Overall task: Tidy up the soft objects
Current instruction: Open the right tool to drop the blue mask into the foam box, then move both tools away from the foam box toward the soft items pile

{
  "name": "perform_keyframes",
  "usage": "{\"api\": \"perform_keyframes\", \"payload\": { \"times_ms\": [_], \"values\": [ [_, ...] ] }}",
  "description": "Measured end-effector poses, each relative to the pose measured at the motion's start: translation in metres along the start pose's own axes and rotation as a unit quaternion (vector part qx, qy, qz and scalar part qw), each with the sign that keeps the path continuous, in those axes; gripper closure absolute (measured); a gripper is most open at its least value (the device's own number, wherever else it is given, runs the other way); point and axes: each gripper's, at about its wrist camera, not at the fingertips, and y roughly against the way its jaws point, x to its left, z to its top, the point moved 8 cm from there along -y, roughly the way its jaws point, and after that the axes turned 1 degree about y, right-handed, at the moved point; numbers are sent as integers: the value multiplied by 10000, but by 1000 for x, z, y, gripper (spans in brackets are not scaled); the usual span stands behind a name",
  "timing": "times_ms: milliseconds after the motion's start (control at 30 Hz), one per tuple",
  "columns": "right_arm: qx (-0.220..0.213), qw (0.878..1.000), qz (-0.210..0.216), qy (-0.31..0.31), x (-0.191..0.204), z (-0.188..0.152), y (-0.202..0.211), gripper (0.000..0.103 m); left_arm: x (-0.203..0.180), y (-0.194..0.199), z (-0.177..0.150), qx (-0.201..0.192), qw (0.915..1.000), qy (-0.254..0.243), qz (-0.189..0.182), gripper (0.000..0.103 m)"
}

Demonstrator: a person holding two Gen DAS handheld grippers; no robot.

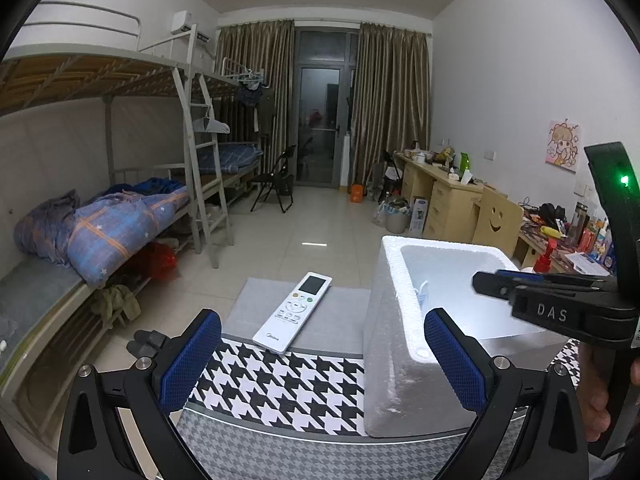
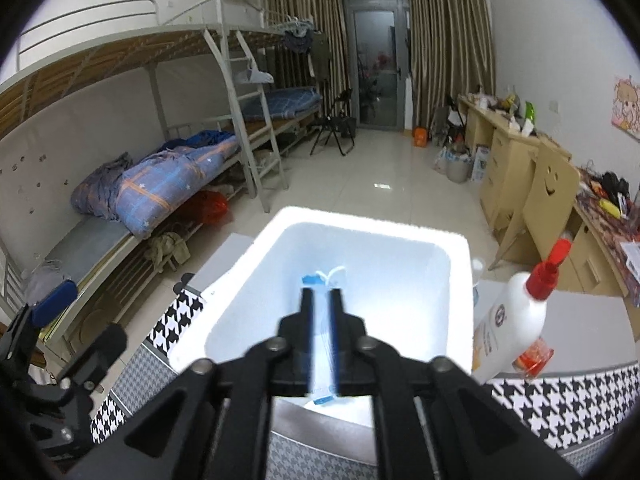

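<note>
Above the white foam box (image 2: 360, 248), right claw (image 2: 322, 300) clenching a thin blue-and-white packet (image 2: 320, 344) for dropping inside; left claw (image 1: 322, 344) waiting released over the houndstooth-covered desk (image 1: 280, 392).

Your foam box (image 1: 394, 364) looks rough, matt white polystyrene; the remote (image 1: 294, 312) smooth glossy plastic; the houndstooth tablecloth (image 1: 280, 388) woven cloth

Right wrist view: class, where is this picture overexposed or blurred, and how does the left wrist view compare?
Right wrist view: the foam box is blown out to a white glow, and the packet in the right tongs is smeared. Left wrist view: the box keeps its grain, the remote is sharp, and the floor carries a small glare patch. Both views bend straight lines near the edges.
</note>
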Motion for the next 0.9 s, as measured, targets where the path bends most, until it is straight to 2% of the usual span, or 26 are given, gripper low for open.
{"api": "perform_keyframes", "payload": {
  "times_ms": [33,67,100,233,367,533,633,700,900],
  "values": [
    [20,10000,13,-43,-1,-1,0,64,1,0,0,-2,10000,8,1,1],
    [-11,10000,1,-75,-2,-1,1,51,1,0,0,1,10000,6,0,1],
    [-41,10000,-28,-81,-3,0,2,47,1,0,0,3,10000,2,0,1],
    [-25,9999,-28,-120,-4,1,7,46,1,0,0,2,10000,10,-5,1],
    [-92,9998,-77,-127,-4,4,12,38,0,1,0,4,10000,-7,-23,1],
    [-234,9995,-80,-191,-11,4,25,35,-6,5,-1,-11,10000,-31,-64,1],
    [-409,9988,-178,-209,-16,4,35,28,-11,9,0,-39,9999,-38,-88,1],
    [-476,9984,-210,-214,-18,3,41,18,-13,11,0,-39,9999,-67,-88,1],
    [-495,9981,-247,-275,-21,0,49,17,-20,18,0,-65,9999,-102,-119,1]
  ]
}}
